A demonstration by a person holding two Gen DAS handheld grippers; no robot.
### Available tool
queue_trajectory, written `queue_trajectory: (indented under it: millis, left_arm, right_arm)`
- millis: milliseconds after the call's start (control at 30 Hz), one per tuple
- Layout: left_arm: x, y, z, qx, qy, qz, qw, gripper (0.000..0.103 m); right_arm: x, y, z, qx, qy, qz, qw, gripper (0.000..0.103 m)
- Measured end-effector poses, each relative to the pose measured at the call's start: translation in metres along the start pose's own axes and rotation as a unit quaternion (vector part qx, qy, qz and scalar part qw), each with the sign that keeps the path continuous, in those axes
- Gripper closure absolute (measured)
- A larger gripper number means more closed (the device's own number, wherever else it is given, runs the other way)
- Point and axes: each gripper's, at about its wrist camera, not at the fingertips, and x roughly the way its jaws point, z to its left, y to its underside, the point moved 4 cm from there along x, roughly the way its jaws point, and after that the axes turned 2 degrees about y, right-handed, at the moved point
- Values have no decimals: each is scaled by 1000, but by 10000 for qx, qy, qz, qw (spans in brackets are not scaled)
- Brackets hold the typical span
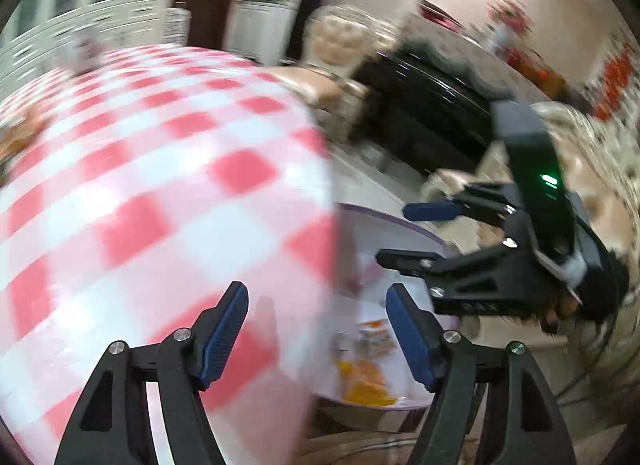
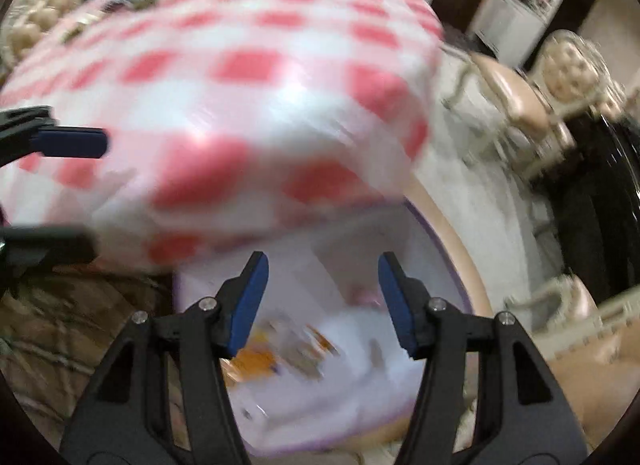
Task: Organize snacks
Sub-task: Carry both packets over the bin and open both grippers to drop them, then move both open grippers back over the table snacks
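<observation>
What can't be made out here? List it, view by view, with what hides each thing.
- Left wrist view: the orange-and-white packets in the white, purple-rimmed basin are motion-blurred, so their print and number cannot be read.
- Left wrist view: the red-and-white checked tablecloth covers the basin's left part.
- Right wrist view: the same packets are smeared; the left gripper is cut off by the left edge.
- Both views: small things on the table's far side are too blurred to identify.

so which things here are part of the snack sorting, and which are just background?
Job:
- white tub
- orange snack packs inside it
- left gripper, open
- right gripper, open

Background:
- checked tablecloth
- cream chairs
- white fridge
</observation>
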Motion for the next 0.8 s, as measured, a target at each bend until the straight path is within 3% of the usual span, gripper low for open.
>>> queue_trajectory:
  millis: [167, 267, 333, 433, 500, 567, 633, 800]
  left_arm:
    - [-52, 11, 84, -612, -853, -426, 9936, 30]
    - [-87, 21, 147, -920, -1692, -563, 9797, 30]
    - [-112, 28, 197, -1222, -2011, -601, 9700, 30]
    - [-153, 40, 286, -1919, -2509, -716, 9461, 26]
    - [-177, 49, 343, -2292, -2988, -787, 9230, 24]
    - [-191, 53, 381, -2473, -3179, -819, 9117, 24]
    - [-192, 50, 406, -2472, -3164, -741, 9128, 24]
    - [-178, 38, 444, -1967, -3102, -248, 9298, 22]
  right_arm:
    - [10, -66, 70, -193, -619, -667, 9957, 41]
    - [29, -112, 120, -494, -921, -913, 9903, 37]
    - [42, -139, 147, -684, -1104, -984, 9866, 37]
    - [69, -186, 186, -980, -1330, -983, 9813, 36]
    - [88, -218, 199, -1007, -1427, -953, 9800, 36]
    - [113, -249, 208, -933, -1582, -830, 9795, 36]
    - [134, -275, 214, -873, -1676, -705, 9794, 36]
    - [167, -322, 222, -1026, -1638, -708, 9786, 33]
